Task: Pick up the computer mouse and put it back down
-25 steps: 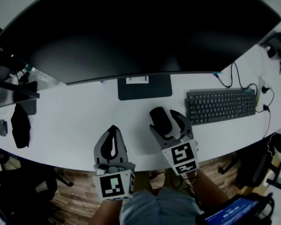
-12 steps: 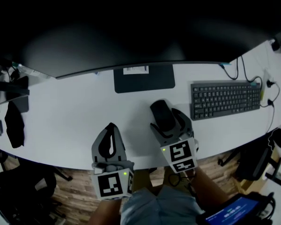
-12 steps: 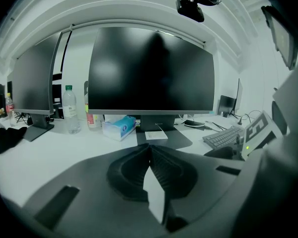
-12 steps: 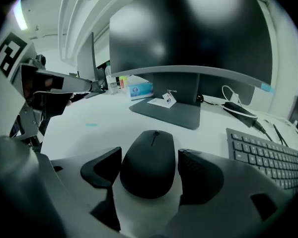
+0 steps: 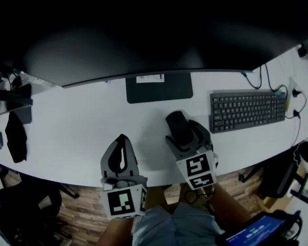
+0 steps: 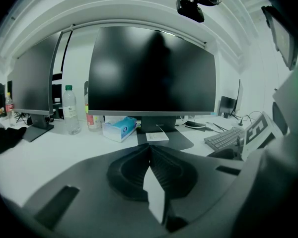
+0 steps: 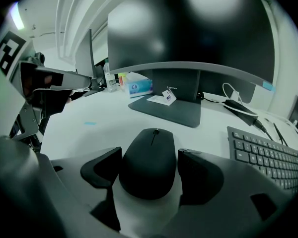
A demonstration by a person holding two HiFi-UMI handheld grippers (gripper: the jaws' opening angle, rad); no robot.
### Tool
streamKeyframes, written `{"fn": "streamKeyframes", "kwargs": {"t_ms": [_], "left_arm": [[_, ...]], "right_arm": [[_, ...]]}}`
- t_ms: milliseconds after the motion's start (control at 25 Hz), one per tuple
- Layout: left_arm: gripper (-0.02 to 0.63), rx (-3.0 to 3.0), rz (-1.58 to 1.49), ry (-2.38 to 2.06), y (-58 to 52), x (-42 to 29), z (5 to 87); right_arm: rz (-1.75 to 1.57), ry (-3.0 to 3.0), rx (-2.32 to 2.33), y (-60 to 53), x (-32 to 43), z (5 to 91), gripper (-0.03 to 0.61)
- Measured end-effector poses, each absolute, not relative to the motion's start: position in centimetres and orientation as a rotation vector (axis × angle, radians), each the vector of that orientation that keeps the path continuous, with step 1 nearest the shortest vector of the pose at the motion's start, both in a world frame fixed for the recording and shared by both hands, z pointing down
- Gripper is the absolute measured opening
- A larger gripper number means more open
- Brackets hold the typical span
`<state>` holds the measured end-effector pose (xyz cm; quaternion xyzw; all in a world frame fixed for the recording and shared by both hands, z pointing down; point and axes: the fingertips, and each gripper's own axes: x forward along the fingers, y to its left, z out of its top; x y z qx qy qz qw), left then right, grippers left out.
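Note:
The black computer mouse (image 7: 148,162) lies on the white desk (image 5: 82,127), just in front of the monitor stand. My right gripper (image 7: 149,170) straddles it with one pad on each side. The jaws are spread wide, and a thin gap shows at the right pad. From the head view, the mouse (image 5: 178,127) pokes out ahead of the right gripper (image 5: 184,132). My left gripper (image 5: 122,140) hovers over bare desk to the left of the mouse. Its pads meet at the tip in the left gripper view (image 6: 150,150), with nothing between them.
A black keyboard (image 5: 246,110) lies right of the mouse, with cables behind it. The wide monitor (image 5: 143,29) and its stand base (image 5: 159,88) are at the back. A water bottle (image 6: 71,110) and a tissue box (image 6: 120,128) stand at back left. A black object (image 5: 15,135) lies at far left.
The head view has tilted, so the monitor fills more of the picture. Both grippers keep nearly the same places, and the mouse stays between the right jaws.

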<state>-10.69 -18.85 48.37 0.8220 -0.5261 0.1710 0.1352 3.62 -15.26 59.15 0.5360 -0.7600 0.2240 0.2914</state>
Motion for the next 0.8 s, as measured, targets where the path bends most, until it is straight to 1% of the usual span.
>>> {"fn": "streamKeyframes", "kwargs": {"t_ms": [120,360,600,800], "left_arm": [[0.005,2.376,0.474,-1.523,-18.9,-10.5,48.1],[0.005,2.395,0.471,-1.548,-19.0,-10.6,47.2],[0.005,2.398,0.436,-1.586,-18.9,-10.7,45.7],[0.005,2.414,0.416,-1.621,-18.4,-10.7,43.9]], "right_arm": [[0.606,-2.023,1.424,-15.3,3.7,59.2,0.362],[0.627,-2.027,1.399,-15.3,3.6,59.2,0.304],[0.632,-2.059,1.406,-15.4,3.5,58.2,0.301],[0.589,-2.127,1.411,-15.7,2.8,55.5,0.301]]}}
